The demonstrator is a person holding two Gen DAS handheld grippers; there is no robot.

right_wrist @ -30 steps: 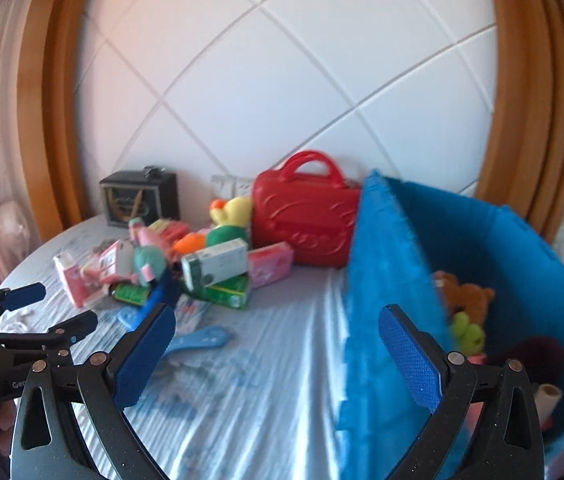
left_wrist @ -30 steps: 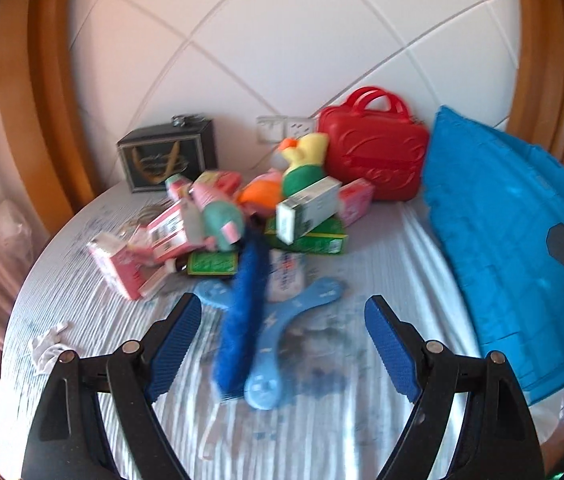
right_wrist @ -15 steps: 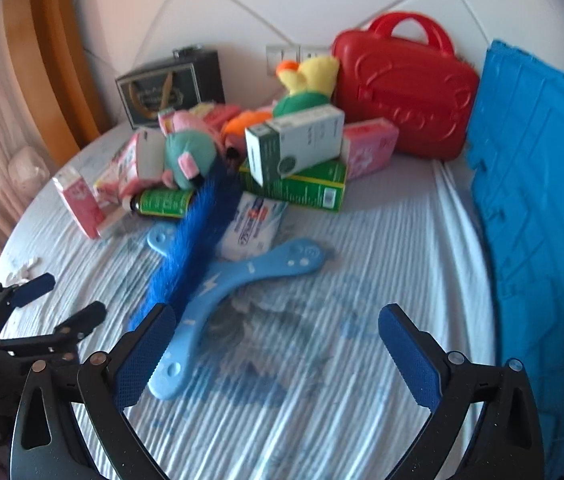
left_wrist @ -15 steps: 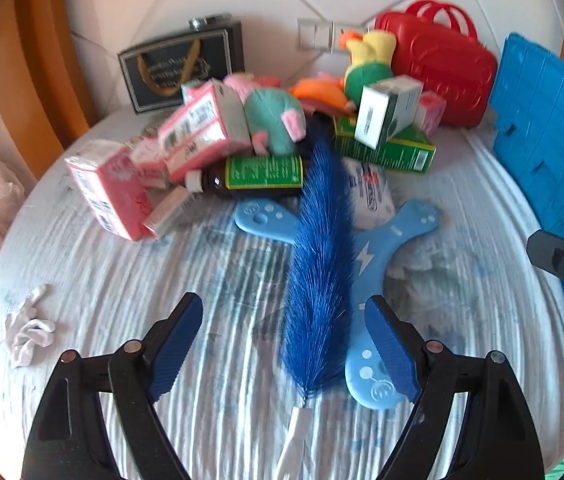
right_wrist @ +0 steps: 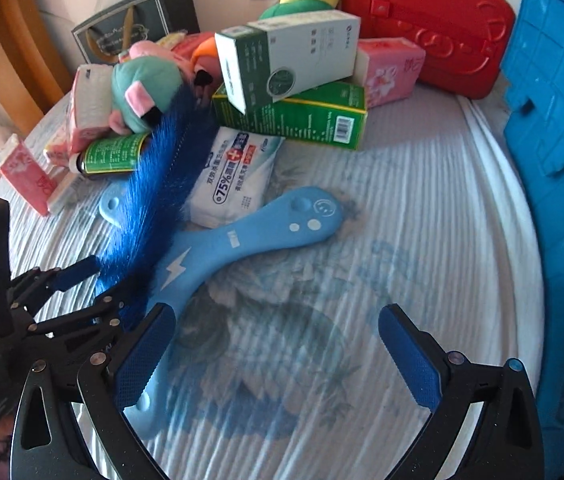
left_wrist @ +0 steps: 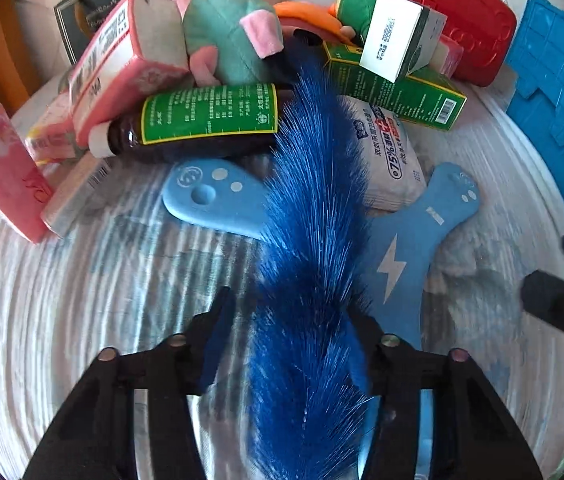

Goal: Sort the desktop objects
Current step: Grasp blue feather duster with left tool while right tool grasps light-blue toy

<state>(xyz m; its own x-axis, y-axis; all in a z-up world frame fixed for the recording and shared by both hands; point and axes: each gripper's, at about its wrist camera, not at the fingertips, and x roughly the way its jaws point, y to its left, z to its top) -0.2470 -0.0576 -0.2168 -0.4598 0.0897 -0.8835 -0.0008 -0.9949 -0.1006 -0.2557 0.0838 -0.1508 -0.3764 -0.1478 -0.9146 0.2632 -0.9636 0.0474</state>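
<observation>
A fluffy dark blue duster lies on the table across a light blue three-armed boomerang toy. My left gripper straddles the duster's near end, jaws closing around it but still apart. In the right wrist view the left gripper sits around the duster. My right gripper is open and empty above the cloth, next to the boomerang.
A pile behind holds a brown bottle with green label, wipes pack, green box, white box, pink boxes, plush toys and a red case. A blue bin stands at right.
Both grippers have moved down and forward toward the table. My left gripper has come over the duster's near end and its jaws have narrowed around it.
</observation>
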